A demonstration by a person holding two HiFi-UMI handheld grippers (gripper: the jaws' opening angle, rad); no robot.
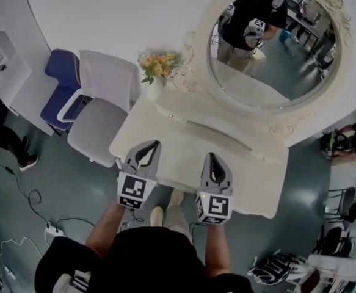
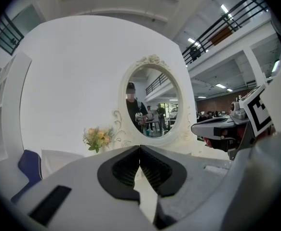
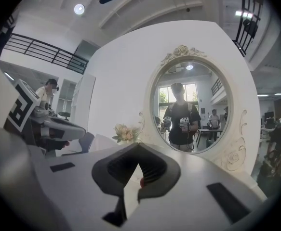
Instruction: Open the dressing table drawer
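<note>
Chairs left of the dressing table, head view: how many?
2: a white chair beside the table's left end, a blue chair just beyond it. Others may be hidden off-frame.

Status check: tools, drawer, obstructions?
Left tool shut, empty. Right tool shut, empty. Dressing table ahead, no drawer pulled out. Nothing in the way; flower vase at far left corner.

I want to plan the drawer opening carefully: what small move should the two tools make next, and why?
Probably lower both tools below the dressing table's front edge and open one. The left tool and right tool are shut and empty, above that edge, and no drawer handle shows.
</note>
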